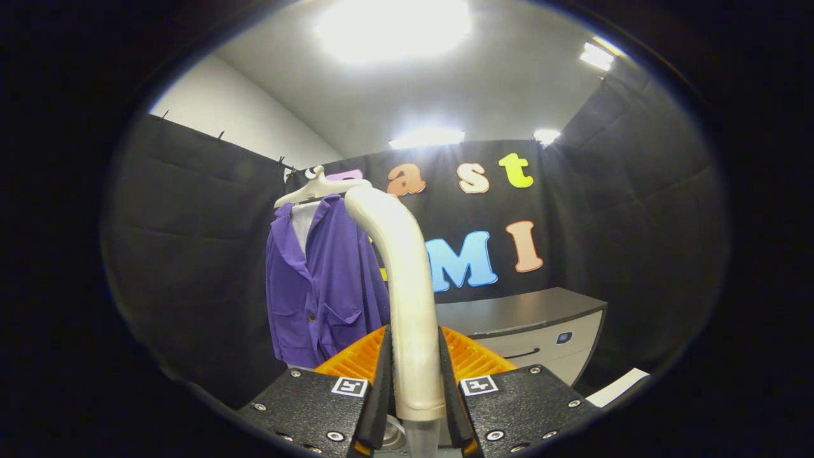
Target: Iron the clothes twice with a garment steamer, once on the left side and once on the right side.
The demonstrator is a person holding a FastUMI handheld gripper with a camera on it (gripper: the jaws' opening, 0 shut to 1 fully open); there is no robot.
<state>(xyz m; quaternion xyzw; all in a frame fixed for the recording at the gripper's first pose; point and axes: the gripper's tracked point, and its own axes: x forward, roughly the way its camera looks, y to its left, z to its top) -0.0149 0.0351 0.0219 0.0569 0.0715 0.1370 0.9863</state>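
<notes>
My gripper [414,375] is shut on the pale, champagne-coloured handle of the garment steamer [407,286], which rises upright between the fingers and curves left at its top toward the clothes. A purple jacket [324,280] hangs on a white hanger [318,187] beyond the fingers, to the left of the steamer. The steamer's head sits near the jacket's right shoulder; I cannot tell if it touches the cloth. The head's face is hidden from me.
A grey cabinet [528,324] with a drawer handle stands to the right behind the steamer. A white edge [620,385] shows low at the right. Black cloth walls close the booth on all sides.
</notes>
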